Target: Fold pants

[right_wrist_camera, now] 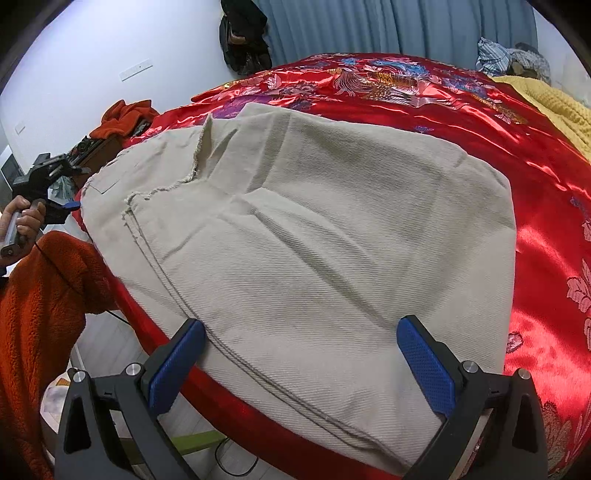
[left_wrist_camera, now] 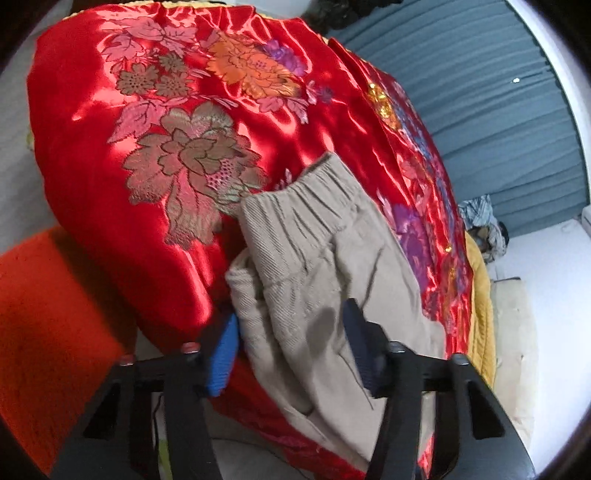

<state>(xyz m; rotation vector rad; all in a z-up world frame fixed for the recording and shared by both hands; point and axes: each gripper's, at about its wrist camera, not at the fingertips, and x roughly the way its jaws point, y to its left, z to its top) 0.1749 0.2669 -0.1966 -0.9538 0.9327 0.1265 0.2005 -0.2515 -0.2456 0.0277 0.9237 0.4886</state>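
Left wrist view
- Pants (left_wrist_camera: 314,266): beige corduroy-like fabric with a gathered elastic waistband toward the top, lying tilted across the red satin bedspread (left_wrist_camera: 147,147) near its edge.
- Left gripper (left_wrist_camera: 291,332): the blue pads (left_wrist_camera: 223,354) stand on either side of a bunched part of the pants; the cloth fills the gap between them, but whether the pads actually press on it I cannot tell.
- Bedspread pattern: large woven flowers in pink, orange, purple and dull gold.
- Surroundings: an orange fleece sleeve (left_wrist_camera: 44,314) at the lower left, a blue-grey curtain (left_wrist_camera: 480,110) at the upper right, a yellow blanket (left_wrist_camera: 480,314) along the far edge of the bedspread.

Right wrist view
- Pants (right_wrist_camera: 314,240): spread out in a broad flat layer on the bedspread (right_wrist_camera: 546,221), with frayed raw hems visible at the upper left and stacked layered edges running toward the near edge of the bed.
- Right gripper (right_wrist_camera: 301,358): jaws wide apart, released; the near edge of the pants lies between the blue pads (right_wrist_camera: 173,365) without being pinched.
- Left hand (right_wrist_camera: 22,221): at the far left, wrapped around the handle of the other gripper beside the pants' edge, above the orange fleece sleeve (right_wrist_camera: 40,314).
- Background: curtain (right_wrist_camera: 369,26), a dark bag (right_wrist_camera: 243,33) hanging on the white wall, yellow blanket (right_wrist_camera: 554,107) at right.
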